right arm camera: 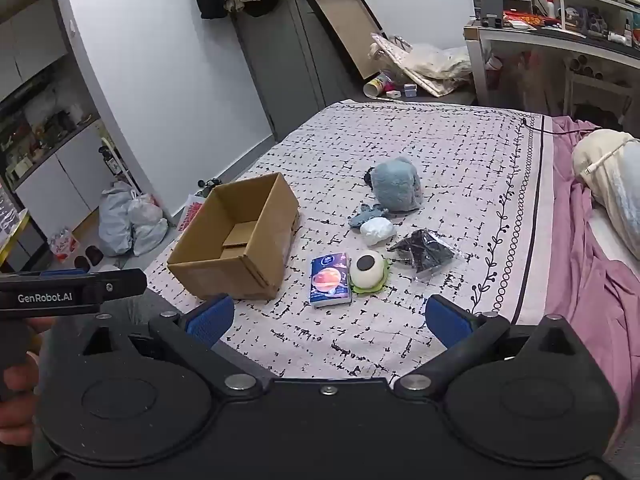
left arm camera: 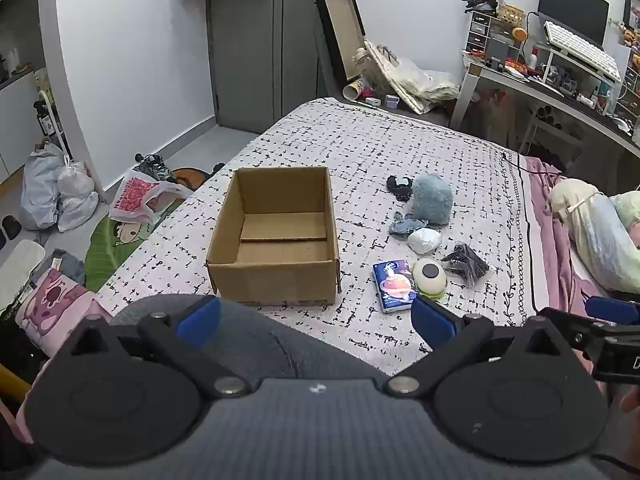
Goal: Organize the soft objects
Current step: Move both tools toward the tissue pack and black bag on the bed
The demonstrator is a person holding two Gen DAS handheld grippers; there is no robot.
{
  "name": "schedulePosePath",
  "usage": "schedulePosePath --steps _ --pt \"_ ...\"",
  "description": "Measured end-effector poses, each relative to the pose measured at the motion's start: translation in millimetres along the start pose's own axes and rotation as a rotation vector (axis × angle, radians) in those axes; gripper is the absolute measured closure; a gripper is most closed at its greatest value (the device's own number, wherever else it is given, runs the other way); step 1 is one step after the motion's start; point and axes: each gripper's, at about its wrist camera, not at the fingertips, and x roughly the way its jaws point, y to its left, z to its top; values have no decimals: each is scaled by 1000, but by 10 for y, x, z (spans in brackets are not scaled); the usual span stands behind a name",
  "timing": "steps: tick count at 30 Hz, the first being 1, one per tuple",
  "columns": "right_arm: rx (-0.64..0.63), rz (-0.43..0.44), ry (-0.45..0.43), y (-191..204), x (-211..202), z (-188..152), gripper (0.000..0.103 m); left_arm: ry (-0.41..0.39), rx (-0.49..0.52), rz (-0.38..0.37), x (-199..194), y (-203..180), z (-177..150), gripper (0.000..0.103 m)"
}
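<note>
I judge nothing is packed yet. My left gripper [left arm camera: 316, 318] and right gripper [right arm camera: 330, 322] both hang with fingers spread wide, holding nothing. The cardboard box [left arm camera: 276, 236] sits ahead of my left fingers; the tissue pack [right arm camera: 330, 279] lies just beyond my right fingers, likely first. The left tool reads "GenRobot.AI".

open cardboard box [left arm camera: 276, 236] unobstructed above, soft items [left arm camera: 428, 236] clustered beside

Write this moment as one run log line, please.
phase: start | left gripper: open, free | right gripper: open, free | cardboard box: nothing inside | blue plush: on bed
</note>
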Motion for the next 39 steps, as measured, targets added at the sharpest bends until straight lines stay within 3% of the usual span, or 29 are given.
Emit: schedulePosePath --steps 9,39 --pt "-31 -3 -11 -30 2 -19 0 -1 4 19 39 -26 4 2" --pt "-22 -43 -15 -68 -6 -9 0 -24 29 -25 -52 -87 -14 2"
